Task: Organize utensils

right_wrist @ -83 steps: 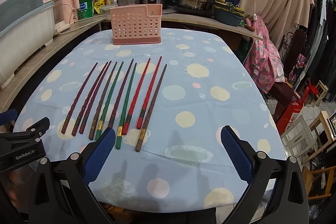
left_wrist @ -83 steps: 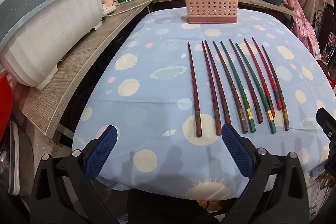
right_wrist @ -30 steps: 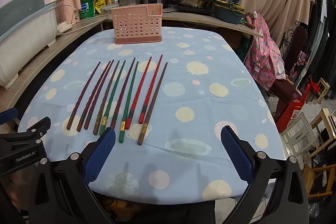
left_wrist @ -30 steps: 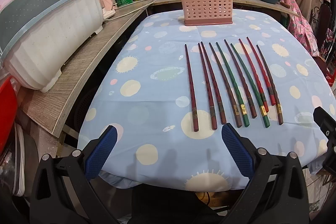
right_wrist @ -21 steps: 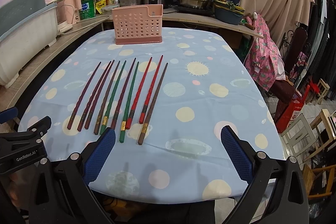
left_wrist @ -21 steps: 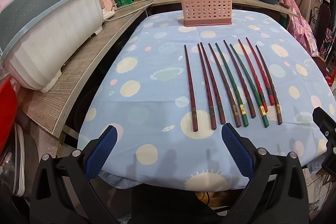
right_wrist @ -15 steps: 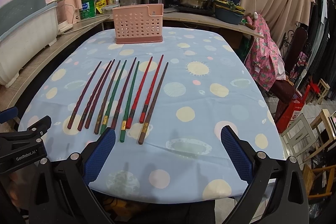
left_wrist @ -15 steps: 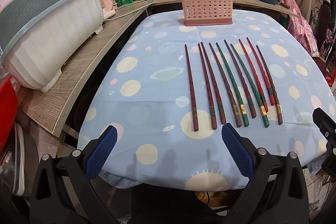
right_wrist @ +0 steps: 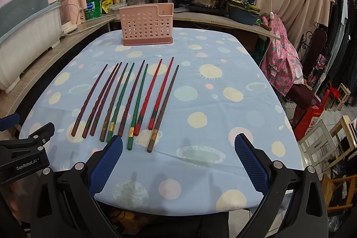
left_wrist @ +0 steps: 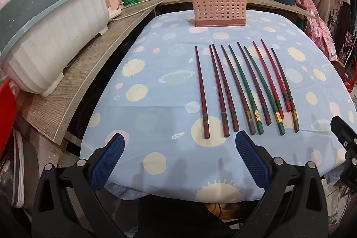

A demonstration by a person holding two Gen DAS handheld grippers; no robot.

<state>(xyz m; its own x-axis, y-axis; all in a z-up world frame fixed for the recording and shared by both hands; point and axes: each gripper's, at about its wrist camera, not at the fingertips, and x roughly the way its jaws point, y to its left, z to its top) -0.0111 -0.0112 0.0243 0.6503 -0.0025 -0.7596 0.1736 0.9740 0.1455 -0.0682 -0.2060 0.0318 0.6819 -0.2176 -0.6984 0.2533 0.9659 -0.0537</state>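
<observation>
Chopsticks (left_wrist: 245,90) in a row (grippers empty)

Ten chopsticks (left_wrist: 243,90) are lying side by side on the table (left_wrist: 156,108), with the basket (left_wrist: 219,6) standing behind them.

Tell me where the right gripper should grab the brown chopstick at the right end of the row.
Grip the brown chopstick at its thick near end by the gold band, coming from above with the right gripper fingers either side. It lies flat, with bare tablecloth to its right.
</observation>
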